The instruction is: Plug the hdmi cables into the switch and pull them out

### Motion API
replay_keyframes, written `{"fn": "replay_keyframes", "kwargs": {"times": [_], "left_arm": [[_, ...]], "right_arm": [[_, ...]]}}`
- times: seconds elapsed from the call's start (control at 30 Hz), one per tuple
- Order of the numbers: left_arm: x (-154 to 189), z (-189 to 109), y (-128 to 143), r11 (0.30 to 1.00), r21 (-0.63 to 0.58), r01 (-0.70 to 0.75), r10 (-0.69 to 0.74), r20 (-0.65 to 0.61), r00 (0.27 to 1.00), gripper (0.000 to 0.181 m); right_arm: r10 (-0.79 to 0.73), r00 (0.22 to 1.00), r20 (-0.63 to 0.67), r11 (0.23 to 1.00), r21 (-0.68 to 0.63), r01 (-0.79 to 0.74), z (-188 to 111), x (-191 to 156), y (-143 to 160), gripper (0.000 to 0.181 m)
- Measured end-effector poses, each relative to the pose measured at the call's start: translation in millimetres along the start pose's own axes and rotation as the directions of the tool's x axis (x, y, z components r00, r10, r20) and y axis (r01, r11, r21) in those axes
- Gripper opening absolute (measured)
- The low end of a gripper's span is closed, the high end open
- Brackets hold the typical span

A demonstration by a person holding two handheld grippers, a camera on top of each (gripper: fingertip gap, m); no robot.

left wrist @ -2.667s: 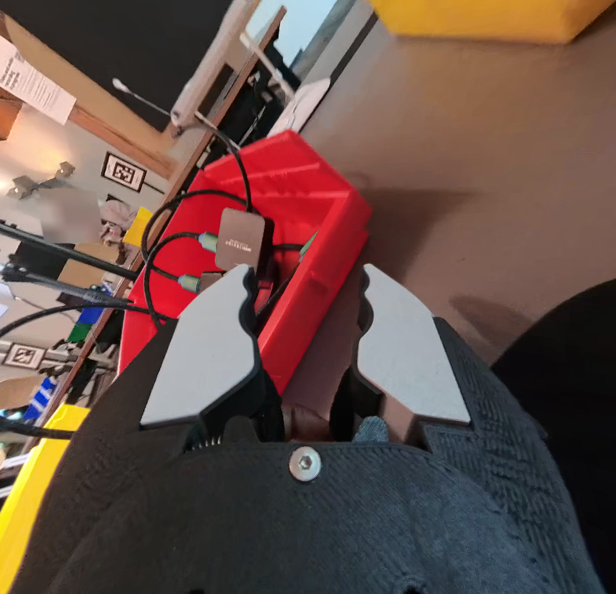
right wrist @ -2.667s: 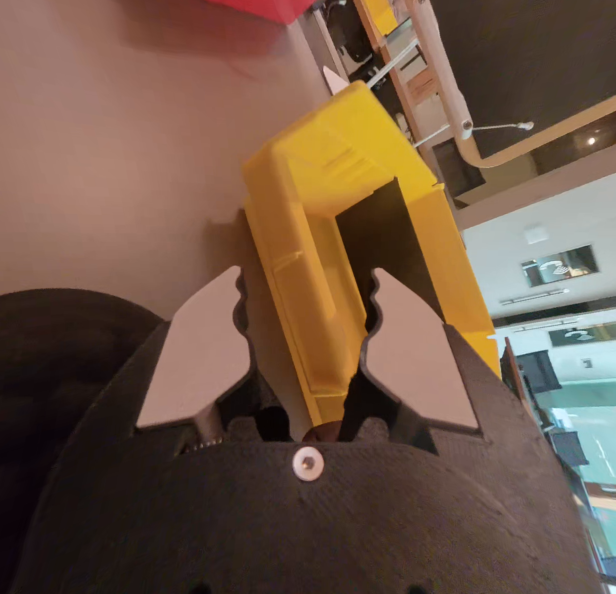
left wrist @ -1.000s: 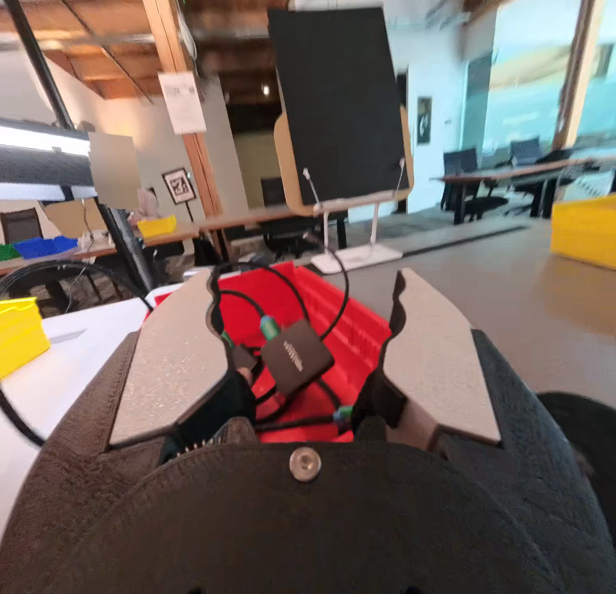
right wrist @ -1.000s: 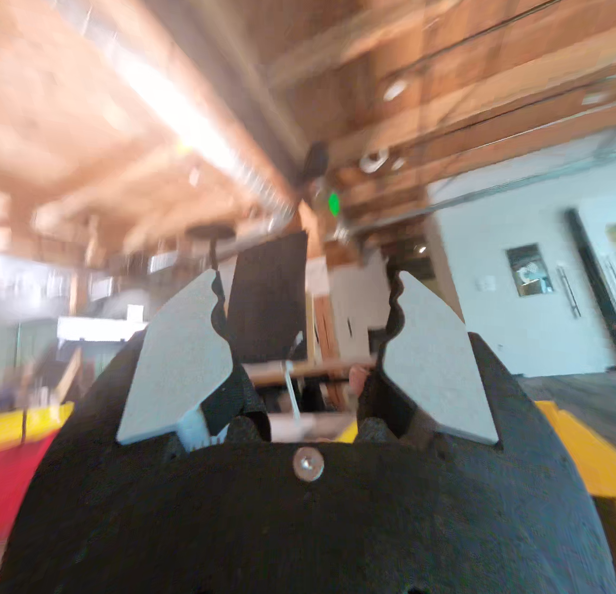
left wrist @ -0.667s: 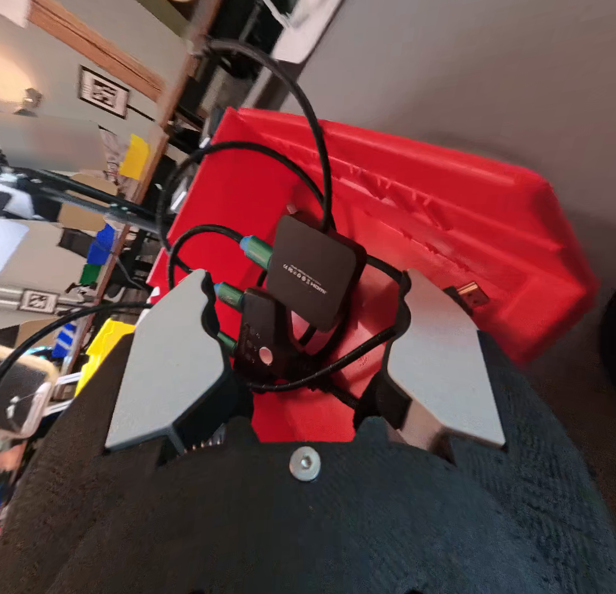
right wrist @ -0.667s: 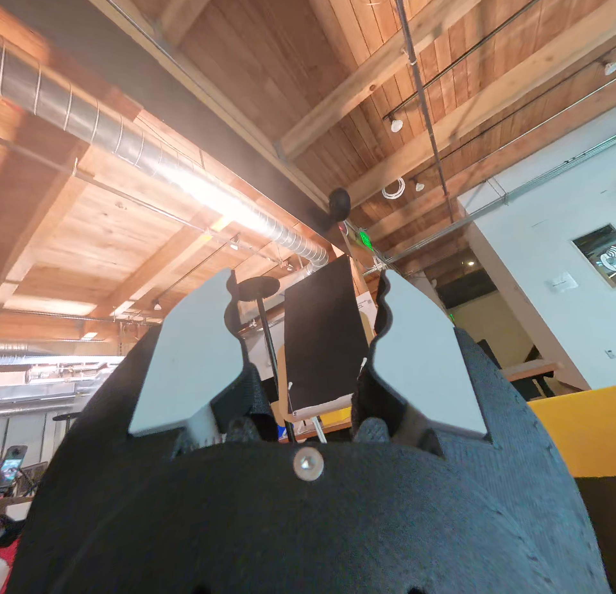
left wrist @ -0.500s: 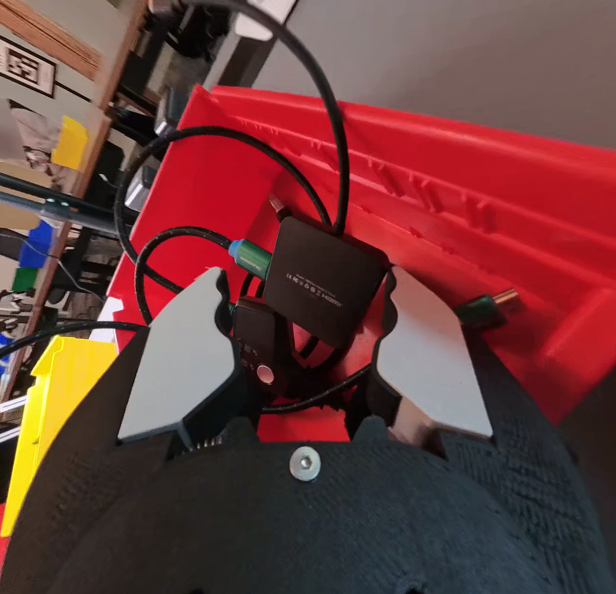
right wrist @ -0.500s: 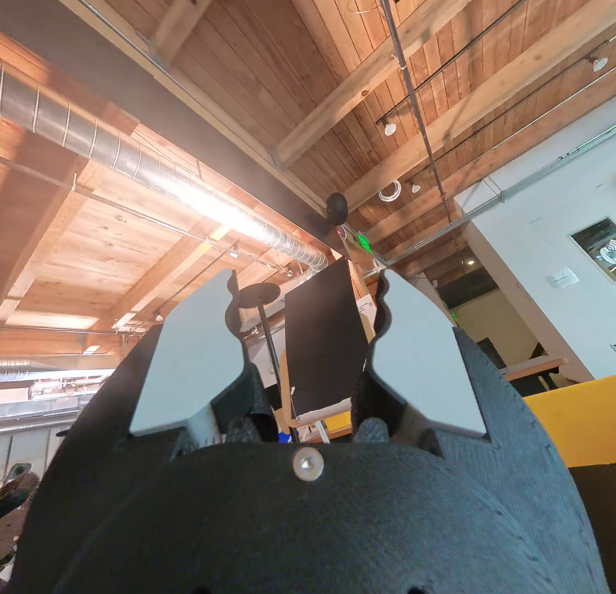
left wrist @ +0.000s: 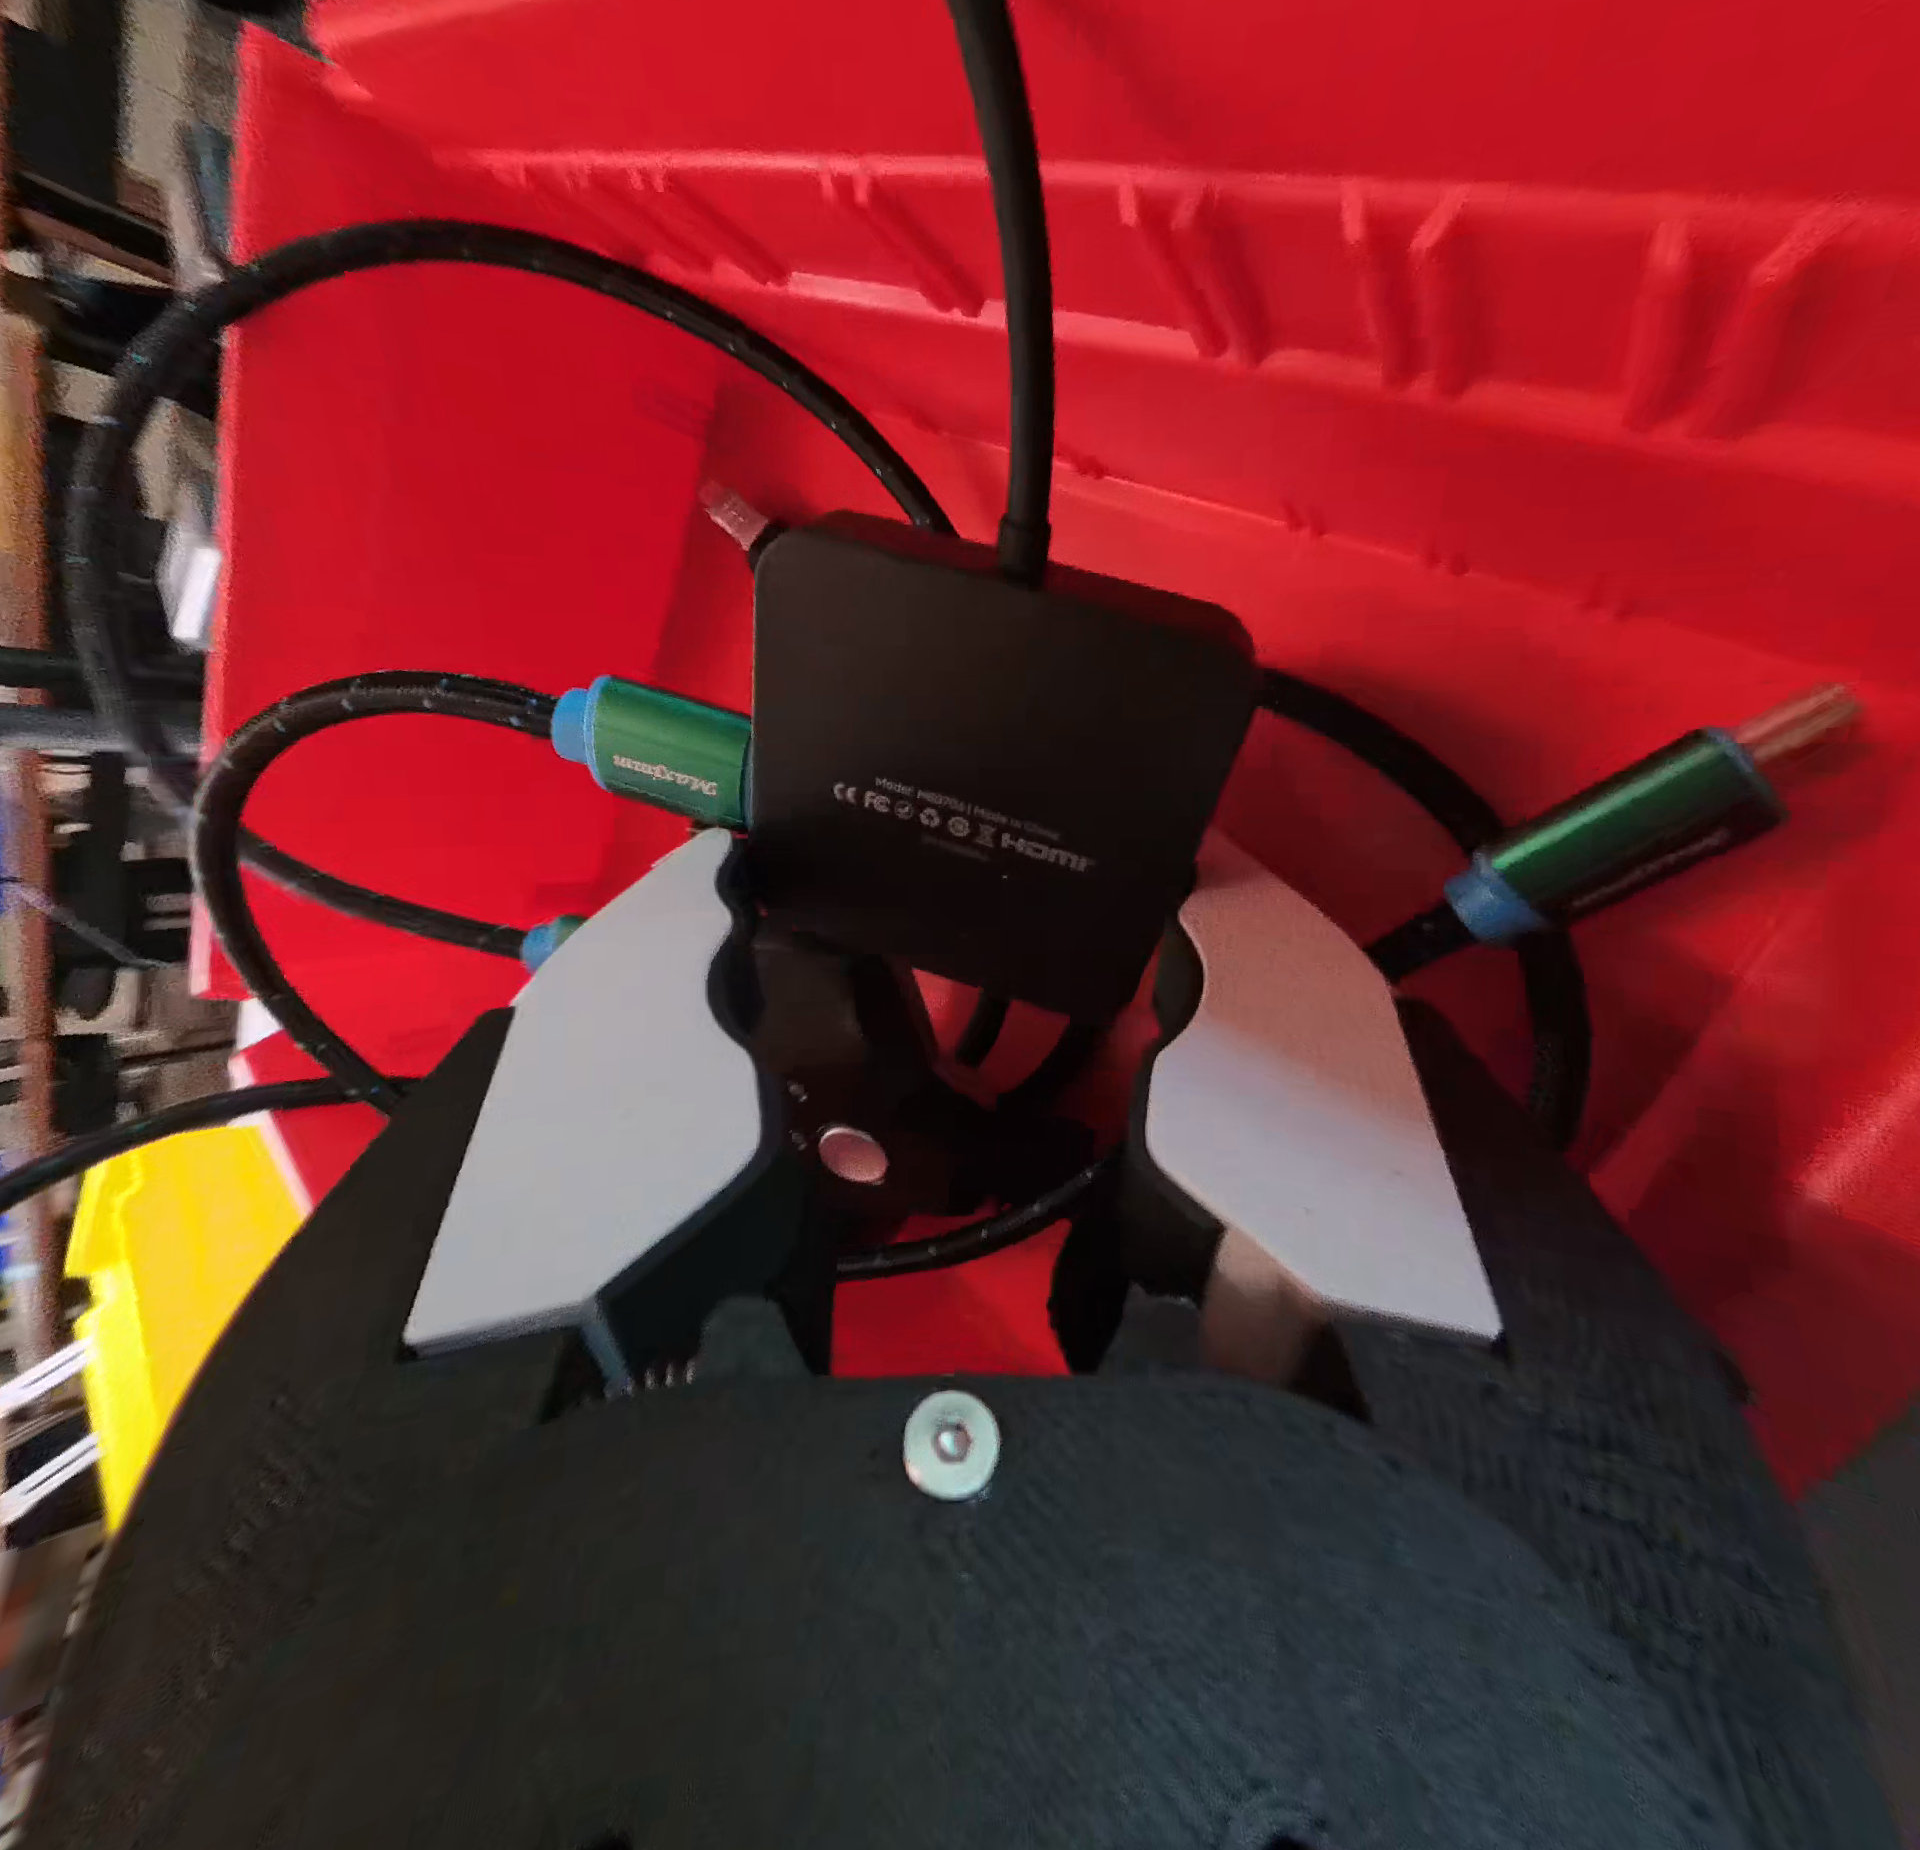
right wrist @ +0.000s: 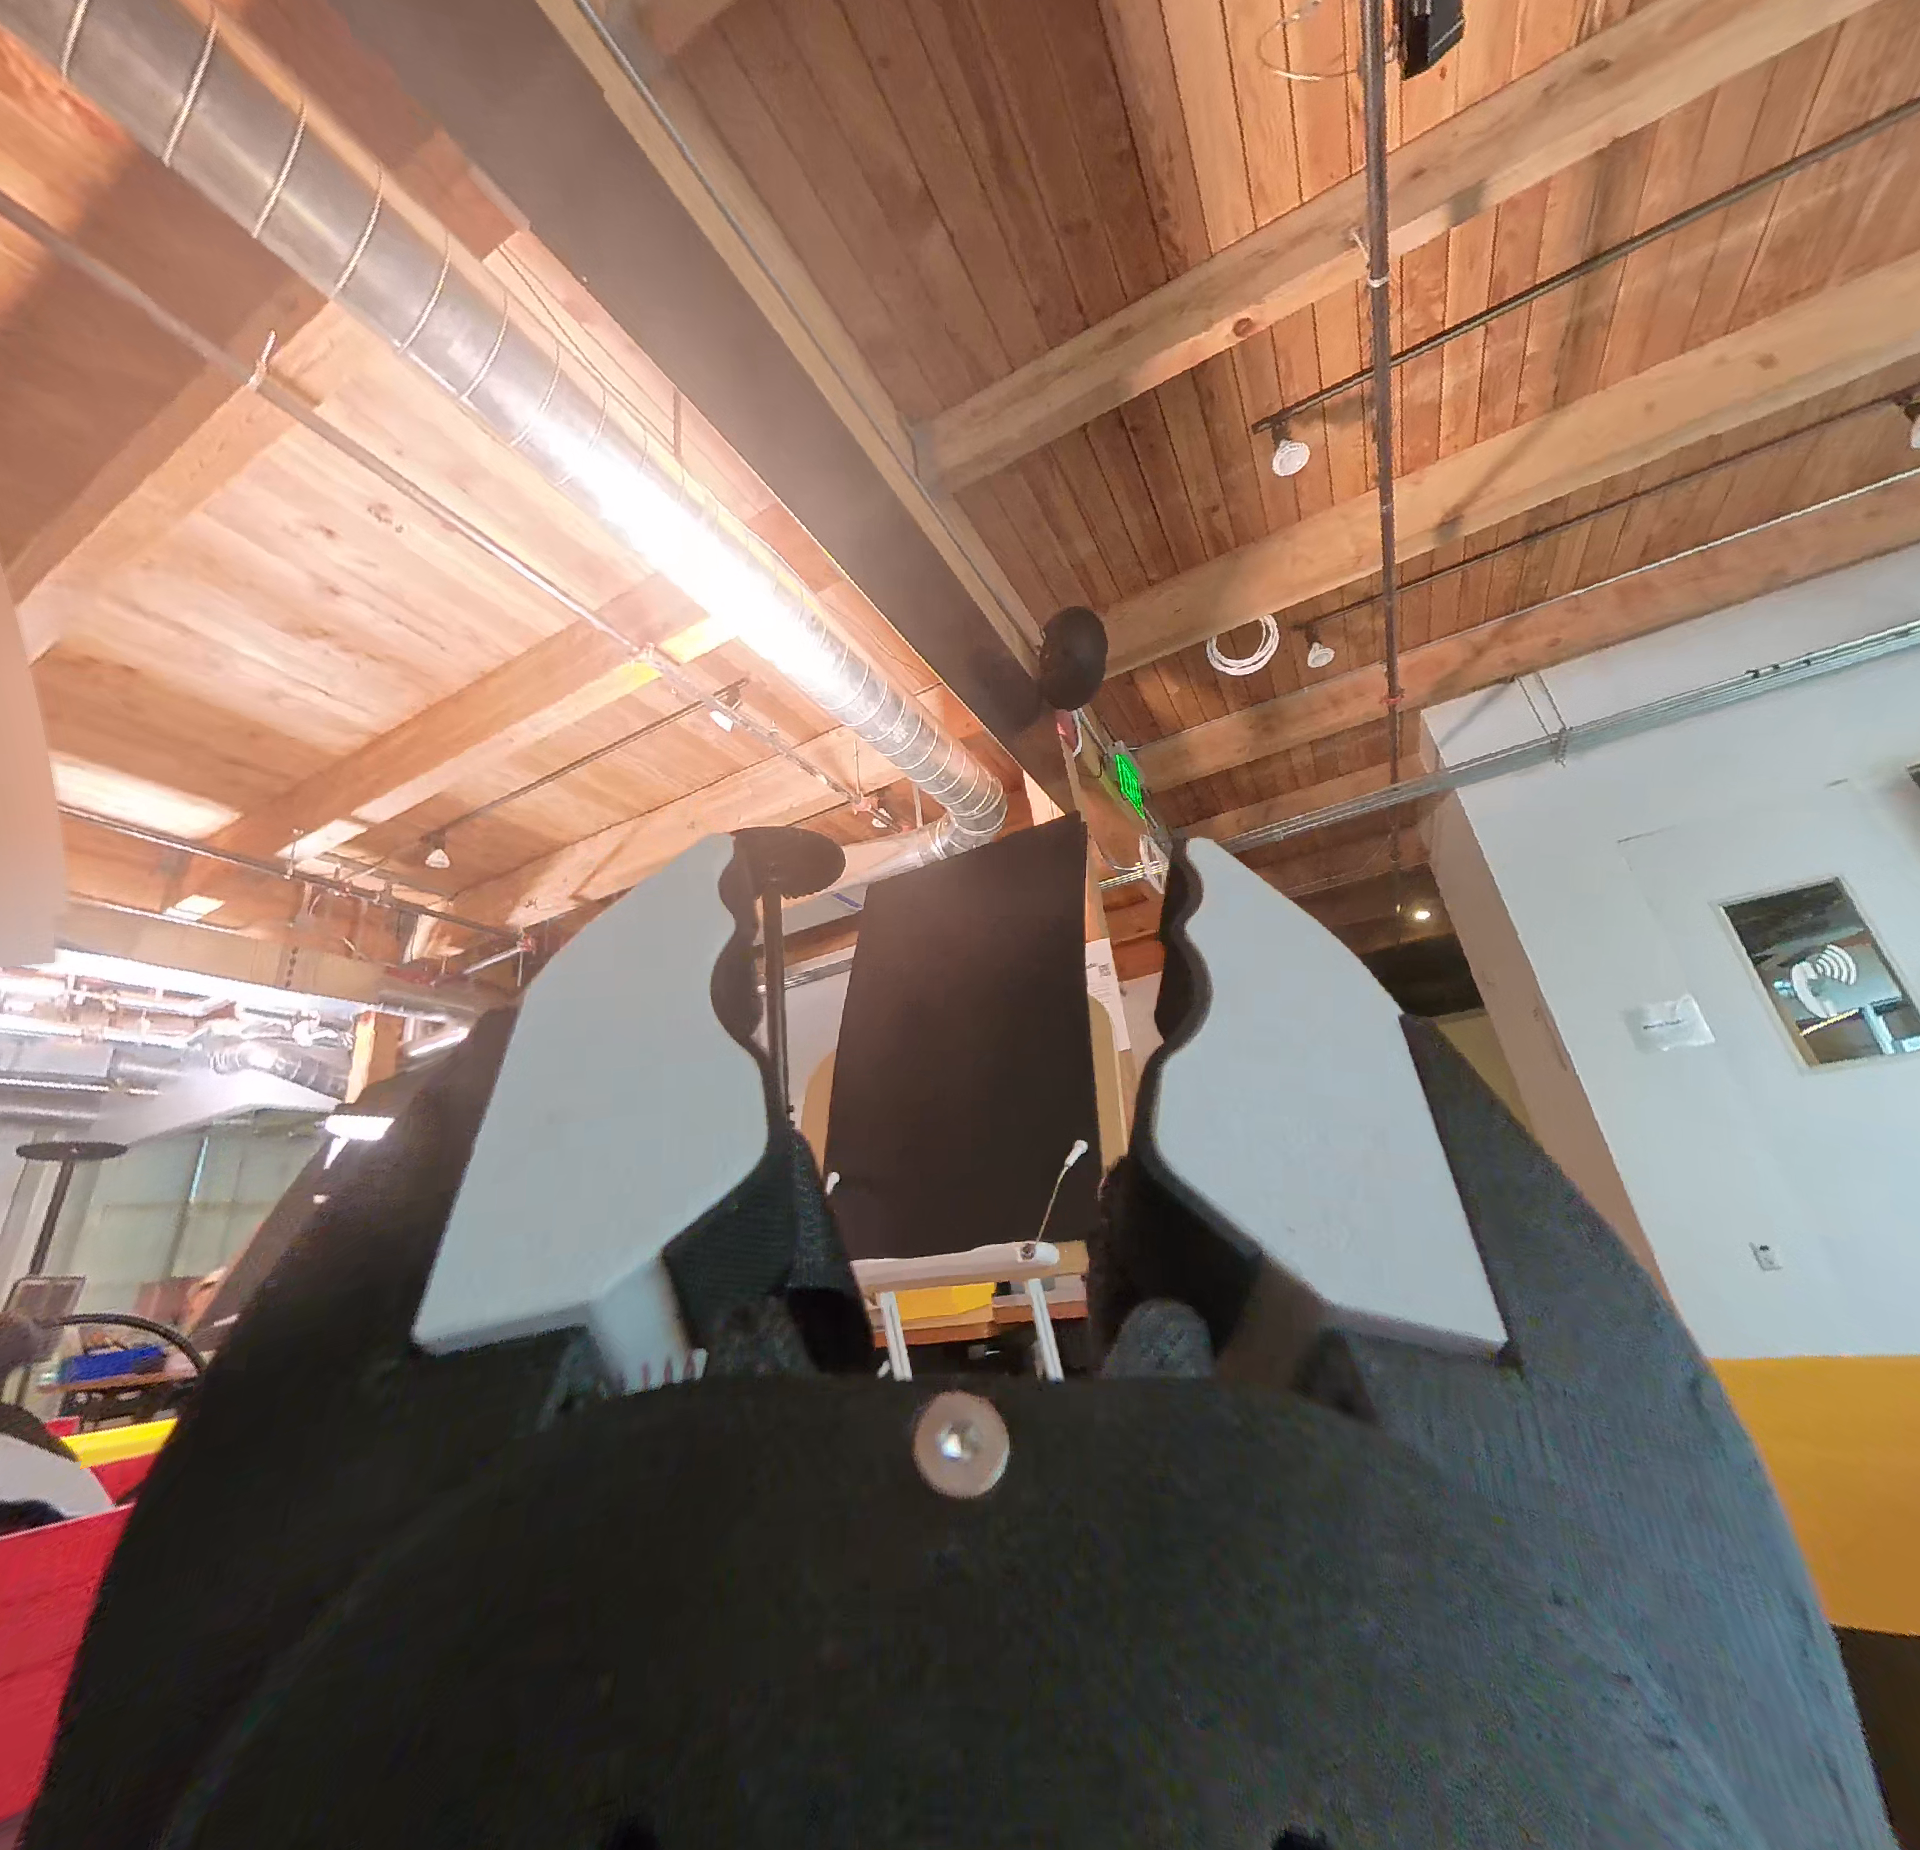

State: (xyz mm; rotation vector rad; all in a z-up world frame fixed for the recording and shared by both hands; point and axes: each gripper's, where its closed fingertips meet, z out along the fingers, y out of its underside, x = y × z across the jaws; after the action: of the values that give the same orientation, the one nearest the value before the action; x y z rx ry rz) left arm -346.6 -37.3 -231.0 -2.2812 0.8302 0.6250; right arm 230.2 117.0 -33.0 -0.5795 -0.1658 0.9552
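Straddling switch (left wrist: 997, 761) w/ left tongs (left wrist: 956, 927) wide, gripping nothing

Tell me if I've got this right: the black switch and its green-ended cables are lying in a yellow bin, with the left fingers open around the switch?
Not quite: the bin is red, as the left wrist view shows. The black switch and green-ended cables lie in it, the left gripper open.
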Motion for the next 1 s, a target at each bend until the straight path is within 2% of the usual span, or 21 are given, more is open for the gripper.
{"fn": "replay_keyframes", "kwargs": {"times": [0.1, 0.17, 0.27, 0.33, 0.47, 0.53, 0.6, 0.7, 0.8, 0.87, 0.93, 1.0], "left_arm": [[-10, -19, -9, 0.998, 0.053, -0.039, 0.030, 0.159, 0.987, 0.073], [-20, -36, -17, 0.995, 0.056, -0.086, 0.065, 0.304, 0.950, 0.073], [-41, -71, -30, 0.986, -0.003, -0.169, 0.142, 0.556, 0.819, 0.073], [-52, -96, -45, 0.978, -0.020, -0.206, 0.164, 0.681, 0.714, 0.073], [-58, -139, -88, 0.960, -0.018, -0.279, 0.174, 0.819, 0.547, 0.073], [-52, -155, -117, 0.948, 0.020, -0.317, 0.145, 0.860, 0.490, 0.073], [-35, -161, -153, 0.928, 0.140, -0.346, 0.051, 0.870, 0.490, 0.073], [13, -145, -210, 0.866, 0.327, -0.378, -0.049, 0.809, 0.586, 0.073], [64, -115, -254, 0.820, 0.333, -0.466, 0.044, 0.775, 0.631, 0.073], [91, -97, -273, 0.796, 0.338, -0.503, 0.083, 0.761, 0.644, 0.073], [112, -85, -285, 0.773, 0.354, -0.526, 0.098, 0.753, 0.651, 0.072], [122, -77, -287, 0.766, 0.342, -0.544, 0.117, 0.758, 0.641, 0.072]], "right_arm": [[-0.040, 0.999, 0.010, 0.999, -0.003, 0.040, 0, -4, 0, 0.075], [-0.085, 0.996, 0.029, 0.996, -0.015, 0.085, 1, -11, 3, 0.075], [-0.180, 0.981, 0.078, 0.983, -0.031, 0.183, 2, -27, 8, 0.076], [-0.244, 0.962, 0.124, 0.968, -0.037, 0.250, 4, -42, 12, 0.077], [-0.297, 0.923, 0.246, 0.949, -0.033, 0.314, 4, -80, 22, 0.075], [-0.277, 0.905, 0.322, 0.952, -0.035, 0.304, 2, -105, 30, 0.072], [-0.235, 0.889, 0.393, 0.958, -0.060, 0.280, -2, -131, 40, 0.071], [-0.119, 0.826, 0.551, 0.956, -0.160, 0.245, -18, -179, 66, 0.064], [-0.010, 0.769, 0.640, 0.895, -0.337, 0.292, -40, -210, 103, 0.056], [0.084, 0.824, 0.560, 0.837, -0.489, 0.247, -46, -208, 127, 0.052], [0.244, 0.859, 0.450, 0.759, -0.640, 0.120, -52, -204, 148, 0.049], [0.287, 0.871, 0.399, 0.747, -0.663, 0.057, -47, -196, 146, 0.049]]}}
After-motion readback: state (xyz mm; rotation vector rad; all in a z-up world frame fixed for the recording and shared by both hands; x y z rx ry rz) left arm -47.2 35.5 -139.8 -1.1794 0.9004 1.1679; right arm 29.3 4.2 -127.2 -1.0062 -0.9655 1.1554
